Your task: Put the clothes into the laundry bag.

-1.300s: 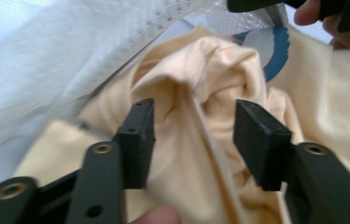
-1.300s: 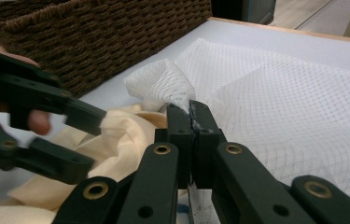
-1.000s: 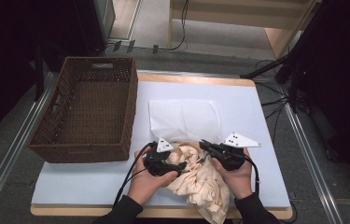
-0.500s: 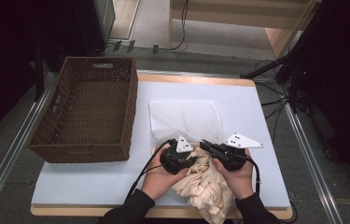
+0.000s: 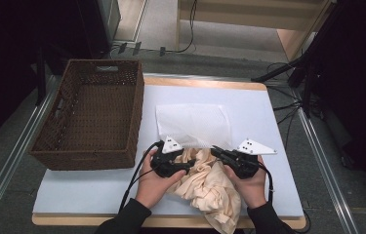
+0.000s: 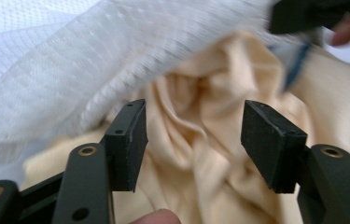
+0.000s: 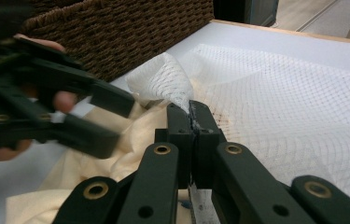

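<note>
Two grippers are being held close together at the near edge of the table [image 5: 97,195], one in each of the person's hands. The left gripper [image 5: 186,167] is being held with its tips at the left side of a crumpled cream cloth [image 5: 210,187]. Its jaws are being held apart, having just been opening, and in the left gripper view the cloth's folds [image 6: 196,140] are being seen between and beyond the pads [image 6: 133,140] without being pressed by them. The right gripper [image 5: 215,150] is being kept with its jaws pressed together. In the right gripper view a corner of the white mesh bag [image 7: 163,84] is being pinched between the fingertips [image 7: 190,112], and that corner is being held up off the cream cloth [image 7: 130,128] in a curled flap. The rest of the white mesh bag [image 5: 193,124] is being left spread flat on the table, just beyond both grippers, with its near edge being overlapped by the heap of cloth. The cream cloth itself is being bunched between the two hands, with one end hanging over the near edge of the table. A brown wicker basket [image 5: 53,141] is being left at the left side of the table, close to the left hand but apart from the cloth and the bag.
</note>
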A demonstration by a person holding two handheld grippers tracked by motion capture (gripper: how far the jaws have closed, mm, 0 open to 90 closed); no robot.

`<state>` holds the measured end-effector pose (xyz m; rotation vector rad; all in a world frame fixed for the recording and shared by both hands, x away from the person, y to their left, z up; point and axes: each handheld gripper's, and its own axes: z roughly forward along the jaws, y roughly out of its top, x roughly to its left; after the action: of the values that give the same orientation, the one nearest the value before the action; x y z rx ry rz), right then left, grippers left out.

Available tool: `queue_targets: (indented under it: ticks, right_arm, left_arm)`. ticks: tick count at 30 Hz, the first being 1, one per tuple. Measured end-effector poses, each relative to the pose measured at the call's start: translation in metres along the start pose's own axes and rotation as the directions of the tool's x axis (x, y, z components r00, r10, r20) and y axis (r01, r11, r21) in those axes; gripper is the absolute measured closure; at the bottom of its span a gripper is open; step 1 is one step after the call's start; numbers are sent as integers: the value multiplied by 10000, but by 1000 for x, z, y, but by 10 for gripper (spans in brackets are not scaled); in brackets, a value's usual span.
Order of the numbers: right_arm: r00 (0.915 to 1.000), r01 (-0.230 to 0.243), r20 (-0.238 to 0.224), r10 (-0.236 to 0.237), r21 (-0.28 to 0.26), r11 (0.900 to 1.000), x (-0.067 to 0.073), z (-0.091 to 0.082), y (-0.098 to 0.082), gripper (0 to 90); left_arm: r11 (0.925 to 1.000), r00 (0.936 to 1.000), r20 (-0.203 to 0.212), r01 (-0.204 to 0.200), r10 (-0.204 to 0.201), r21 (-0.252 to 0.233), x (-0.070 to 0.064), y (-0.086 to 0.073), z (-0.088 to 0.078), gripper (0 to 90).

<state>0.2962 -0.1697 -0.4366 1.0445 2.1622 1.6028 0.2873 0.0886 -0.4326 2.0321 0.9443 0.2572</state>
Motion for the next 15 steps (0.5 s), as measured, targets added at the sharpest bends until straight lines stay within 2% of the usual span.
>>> queue_targets:
  ticks: [3,6,8,9,11,12,13,14,15]
  right_arm:
    - [10000,40,-16,-39,40,10000,1,1,0,895]
    - [10000,35,-29,-35,82,10000,1,3,0,894]
    - [10000,54,-58,-53,135,9999,3,5,-1,895]
    - [10000,55,-65,-54,160,9999,4,5,-1,894]
    - [9998,136,-115,-133,206,9997,5,6,-1,895]
    - [9998,134,-123,-131,211,9997,5,6,-1,895]
    - [9998,103,-151,-100,218,9997,5,6,-1,895]
    - [9998,84,-161,-81,231,9997,6,7,-1,895]
    - [9997,185,-188,-181,217,9996,6,7,-1,895]
  left_arm:
    - [9994,9999,-4,-170,170,293,-1,-13,-8,370]
    - [9941,9995,-268,-160,190,1076,-1,-23,3,340]
    - [9897,9973,-665,-212,309,1417,-3,-25,13,341]
    - [9876,9948,-946,-239,389,1548,-5,-25,17,379]
    - [9848,9806,-1737,-630,913,1616,-12,-21,24,560]
    - [9843,9799,-1738,-700,983,1621,-14,-18,26,673]
    - [9855,9856,-1475,-595,833,1589,-16,-15,28,791]
    - [9879,9891,-1248,-598,780,1434,-19,-11,31,853]
    - [9900,9907,-1123,-628,772,1261,-21,-9,31,867]
